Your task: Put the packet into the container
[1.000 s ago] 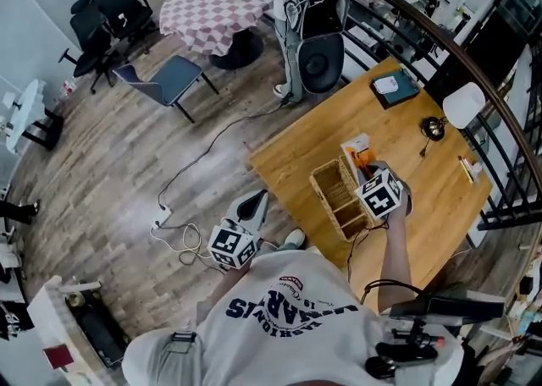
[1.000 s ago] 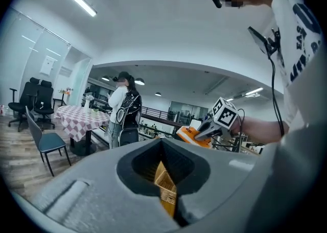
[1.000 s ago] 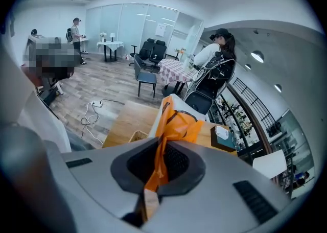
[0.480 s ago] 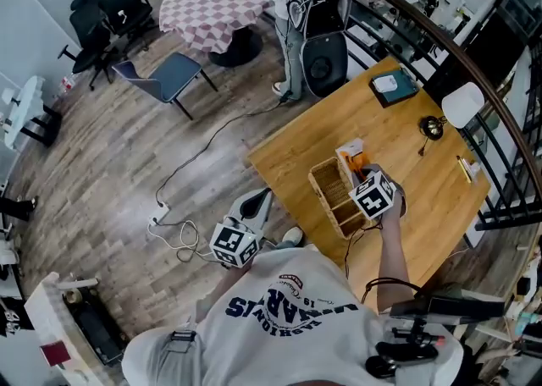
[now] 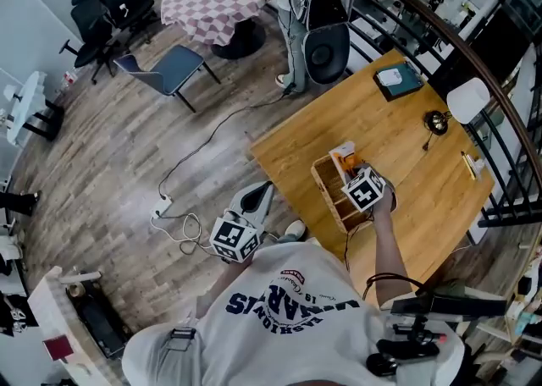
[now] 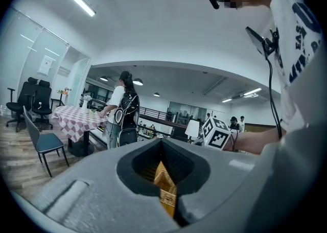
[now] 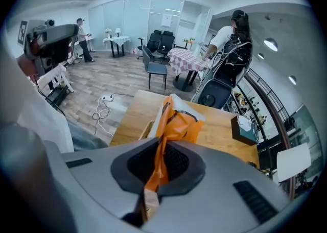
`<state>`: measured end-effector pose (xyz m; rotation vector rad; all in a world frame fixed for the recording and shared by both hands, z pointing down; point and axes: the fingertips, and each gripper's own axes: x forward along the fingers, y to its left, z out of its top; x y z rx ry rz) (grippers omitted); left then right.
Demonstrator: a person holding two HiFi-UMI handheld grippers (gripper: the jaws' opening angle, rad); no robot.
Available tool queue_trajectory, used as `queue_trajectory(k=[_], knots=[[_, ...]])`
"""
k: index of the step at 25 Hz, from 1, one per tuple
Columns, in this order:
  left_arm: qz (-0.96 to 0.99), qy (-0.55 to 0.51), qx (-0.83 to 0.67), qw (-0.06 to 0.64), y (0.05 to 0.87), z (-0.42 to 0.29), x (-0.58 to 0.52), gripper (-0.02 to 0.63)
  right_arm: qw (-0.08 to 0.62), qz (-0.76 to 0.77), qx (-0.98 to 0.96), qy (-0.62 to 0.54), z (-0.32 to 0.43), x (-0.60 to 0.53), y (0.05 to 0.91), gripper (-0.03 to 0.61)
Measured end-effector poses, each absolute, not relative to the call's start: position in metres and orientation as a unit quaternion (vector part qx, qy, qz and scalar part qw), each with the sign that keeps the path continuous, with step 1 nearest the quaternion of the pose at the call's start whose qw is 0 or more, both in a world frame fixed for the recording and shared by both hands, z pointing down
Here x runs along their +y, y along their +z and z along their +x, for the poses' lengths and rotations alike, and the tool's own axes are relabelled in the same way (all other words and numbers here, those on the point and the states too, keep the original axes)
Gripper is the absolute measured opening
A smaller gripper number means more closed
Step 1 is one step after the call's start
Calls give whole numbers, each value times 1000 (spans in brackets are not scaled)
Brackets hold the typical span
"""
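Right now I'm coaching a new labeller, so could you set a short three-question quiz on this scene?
1. True or false: the right gripper is open and empty.
2. What does that gripper hold? A) a crumpled orange plastic packet; B) a steel spoon; C) a glass bottle.
3. Fill in: the woven wicker basket stands on the light wooden ___.
Key: 1 false; 2 A; 3 table.
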<state>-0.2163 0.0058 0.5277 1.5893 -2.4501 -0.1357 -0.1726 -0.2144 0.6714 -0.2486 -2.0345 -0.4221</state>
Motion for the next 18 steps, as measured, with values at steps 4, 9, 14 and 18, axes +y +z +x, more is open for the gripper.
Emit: queue_trajectory(k=[4, 9, 14, 18], knots=[[541, -44, -833, 110, 527, -215, 5, 5, 514, -117, -831, -179, -174, -209, 693, 11], [536, -42, -836, 114, 527, -215, 10, 4, 528, -129, -821, -173, -175, -203, 719, 11], [528, -40, -840, 118, 529, -216, 16, 4, 545, -137, -810, -169, -177, -201, 745, 11], [527, -39, -840, 122, 532, -215, 16, 5, 554, -138, -805, -162, -177, -201, 763, 11]])
